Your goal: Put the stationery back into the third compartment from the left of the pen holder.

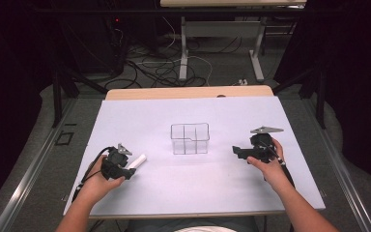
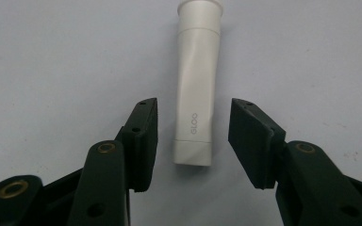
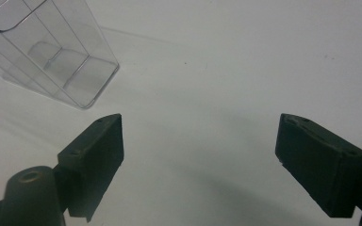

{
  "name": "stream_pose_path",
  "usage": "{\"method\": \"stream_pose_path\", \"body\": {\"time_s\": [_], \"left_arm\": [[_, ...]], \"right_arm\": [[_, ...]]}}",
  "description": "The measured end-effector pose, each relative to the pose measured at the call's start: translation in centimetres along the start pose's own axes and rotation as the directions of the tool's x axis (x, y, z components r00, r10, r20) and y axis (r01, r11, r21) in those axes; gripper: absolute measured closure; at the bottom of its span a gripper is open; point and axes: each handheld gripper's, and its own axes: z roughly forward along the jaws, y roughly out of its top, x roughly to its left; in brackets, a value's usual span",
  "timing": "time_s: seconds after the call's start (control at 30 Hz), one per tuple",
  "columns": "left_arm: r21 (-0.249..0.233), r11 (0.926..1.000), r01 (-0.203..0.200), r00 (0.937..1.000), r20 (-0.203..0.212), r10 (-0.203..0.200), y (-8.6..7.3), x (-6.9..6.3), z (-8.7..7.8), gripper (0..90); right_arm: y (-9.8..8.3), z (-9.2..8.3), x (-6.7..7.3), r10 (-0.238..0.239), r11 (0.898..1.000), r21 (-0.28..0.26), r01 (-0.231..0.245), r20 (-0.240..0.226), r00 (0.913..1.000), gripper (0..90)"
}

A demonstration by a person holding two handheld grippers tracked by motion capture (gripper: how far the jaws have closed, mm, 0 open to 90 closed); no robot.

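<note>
A white tube (image 2: 196, 89) marked GLOO lies flat on the white table top, its crimped end toward me and its cap pointing away. My left gripper (image 2: 193, 141) straddles that crimped end, with a gap between each pad and the tube. In the high view the tube (image 1: 138, 161) lies at the tip of the left gripper (image 1: 131, 170), near the table's left side. A clear plastic box (image 1: 190, 138) with inner dividers stands at the table's middle. My right gripper (image 3: 200, 162) hovers open over bare table, with the clear box (image 3: 52, 56) at its upper left.
The white table top (image 1: 193, 193) ends at a wooden strip along the far edge. Beyond it are cables on the floor and the legs of another table (image 1: 183, 53). Dark floor borders both sides.
</note>
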Motion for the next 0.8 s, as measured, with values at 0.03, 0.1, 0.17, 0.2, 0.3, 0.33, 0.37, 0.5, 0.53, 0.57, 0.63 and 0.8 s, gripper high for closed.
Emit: {"method": "stream_pose_path", "body": {"time_s": [0.03,0.1,0.17,0.2,0.3,0.33,0.37,0.5,0.53,0.57,0.63,0.8], "left_arm": [[0.008,1.0,0.004,1.0,0.002,-0.004,-0.03,-0.01,0.01,55.0],[0.019,0.9998,0.004,1.0,0.006,-0.004,-0.05,0.02,0.08,55.9],[0.029,0.9996,0.003,1.0,0.007,-0.003,-0.07,0.01,0.17,57.4],[0.031,0.9995,0.002,1.0,0.009,-0.002,-0.1,0.03,0.21,58.0],[0.036,0.9993,0.003,1.0,0.009,-0.003,-0.14,0.06,0.28,59.8],[0.041,0.9992,0.001,0.9999,0.01,-0.002,-0.15,0.06,0.29,60.6],[0.043,0.9991,0.0,0.9999,0.012,-0.001,-0.16,0.07,0.3,61.5],[0.056,0.9984,-0.005,0.9998,0.017,0.004,-0.15,0.04,0.32,64.4],[0.058,0.9983,-0.008,0.9999,0.013,0.007,-0.15,0.02,0.33,65.1],[0.062,0.998,-0.011,0.9999,0.011,0.01,-0.14,0.01,0.34,65.6],[0.071,0.9973,-0.019,0.9998,0.008,0.018,-0.12,0.0,0.36,66.9],[0.073,0.9967,-0.035,0.9994,0.009,0.034,-0.08,0.08,0.47,69.1]], "right_arm": [[0.0,0.02,0.0,-0.001,1.0,0.0,0.001,-0.002,1.0,15.3],[-0.02,0.04,0.0,0.0,1.0,0.0,0.0,-0.003,1.0,15.3],[-0.02,0.05,0.01,0.002,1.0,-0.001,-0.002,-0.004,1.0,15.3],[-0.02,0.05,0.01,0.001,1.0,-0.001,-0.001,-0.004,1.0,15.3],[-0.02,0.05,0.03,0.001,1.0,-0.002,-0.001,-0.005,1.0,15.2],[-0.03,0.05,0.01,-0.003,1.0,-0.001,0.003,-0.006,1.0,15.3],[-0.03,0.08,0.02,-0.002,1.0,0.0,0.002,-0.006,1.0,15.3],[-0.05,0.12,0.05,-0.004,1.0,0.001,0.004,-0.005,1.0,15.3],[-0.06,0.12,0.07,-0.005,1.0,0.003,0.005,-0.004,1.0,15.3],[-0.06,0.12,0.09,-0.005,1.0,0.002,0.005,-0.006,1.0,15.2],[-0.07,0.14,0.11,-0.005,1.0,0.005,0.005,-0.004,1.0,15.2],[-0.1,0.18,0.13,-0.003,1.0,0.007,0.003,-0.004,1.0,15.3]]}}
